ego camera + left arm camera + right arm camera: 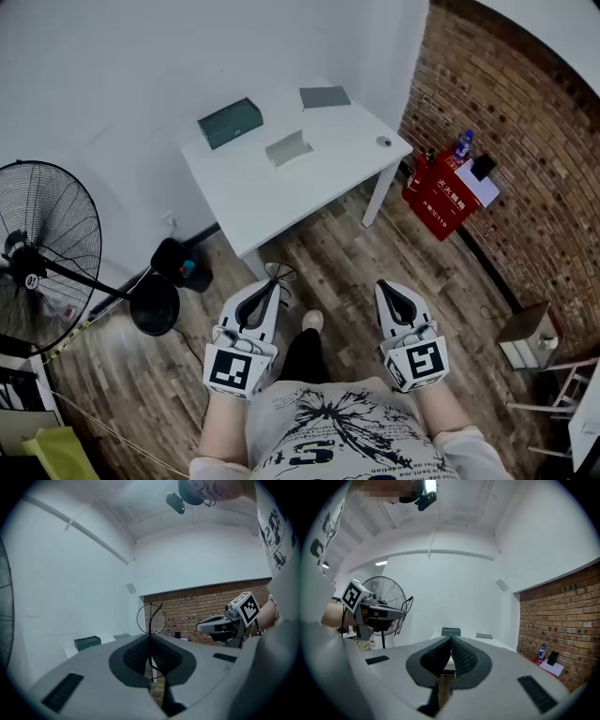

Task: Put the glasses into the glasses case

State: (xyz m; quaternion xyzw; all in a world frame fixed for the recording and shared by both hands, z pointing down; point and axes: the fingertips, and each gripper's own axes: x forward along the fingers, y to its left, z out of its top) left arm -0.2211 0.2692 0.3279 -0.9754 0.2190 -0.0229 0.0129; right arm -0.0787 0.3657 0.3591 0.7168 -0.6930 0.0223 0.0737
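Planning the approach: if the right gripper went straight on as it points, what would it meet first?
Probably the table's near edge, with the green box in line beyond it; depth is unclear.

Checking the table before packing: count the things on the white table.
4: dark green box far left, grey flat pad far right, pale grey piece in the middle, small round thing by the right corner.

Left gripper [273,285] and right gripper [386,285] sit side by side over the wood floor [328,248], short of the white table [309,183]. Wire-framed glasses [279,274] stick out from the left gripper's tip. On the table: dark green box [230,123], pale grey box [289,148], grey flat piece [324,97]. A fan [37,253] stands at left.
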